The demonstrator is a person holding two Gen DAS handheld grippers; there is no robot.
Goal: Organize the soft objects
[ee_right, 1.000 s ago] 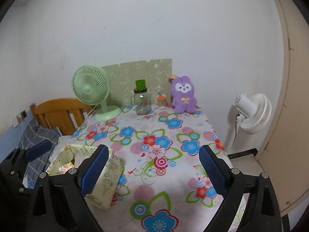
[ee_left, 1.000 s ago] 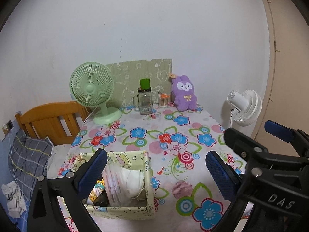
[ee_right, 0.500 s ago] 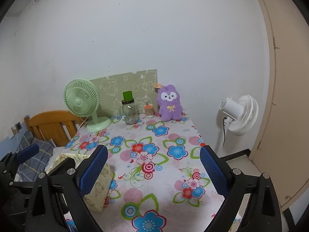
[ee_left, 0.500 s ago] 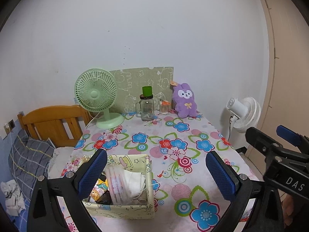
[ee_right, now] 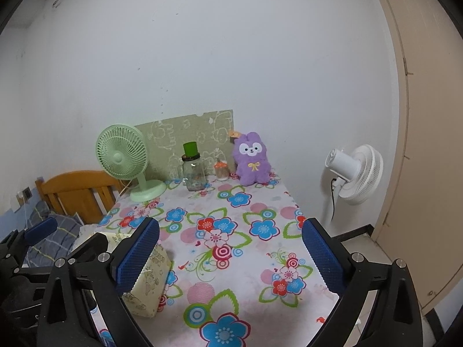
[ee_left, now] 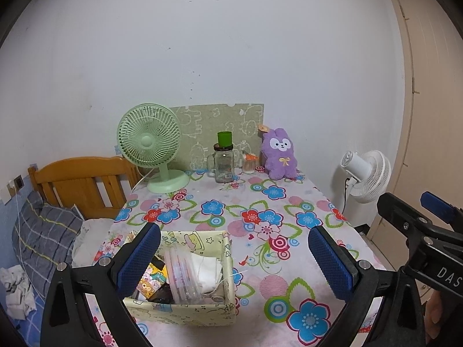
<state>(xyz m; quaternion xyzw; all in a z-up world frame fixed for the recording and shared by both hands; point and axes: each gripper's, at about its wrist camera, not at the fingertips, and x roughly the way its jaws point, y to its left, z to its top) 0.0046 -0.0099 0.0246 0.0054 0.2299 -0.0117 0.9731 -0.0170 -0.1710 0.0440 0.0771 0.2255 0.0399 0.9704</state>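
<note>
A purple plush bunny (ee_left: 280, 154) sits upright at the table's far edge against the wall; it also shows in the right wrist view (ee_right: 253, 159). A pale yellow fabric box (ee_left: 179, 312) stands at the near left of the table, holding soft white items and packets; the right wrist view shows its corner (ee_right: 147, 283). My left gripper (ee_left: 234, 263) is open and empty, held above the box. My right gripper (ee_right: 230, 258) is open and empty over the near table, and it shows at the right of the left wrist view (ee_left: 419, 228).
A green desk fan (ee_left: 153, 144), a glass jar with a green lid (ee_left: 224, 160) and a small orange-topped cup (ee_left: 249, 164) stand along the far edge. A white fan (ee_left: 366, 176) hangs right of the floral table (ee_left: 289, 231). A wooden headboard (ee_left: 81, 182) and bedding lie left.
Both grippers have drawn back and risen, so the table looks farther away. The right gripper has shifted right in the left wrist view. Both stay open.
</note>
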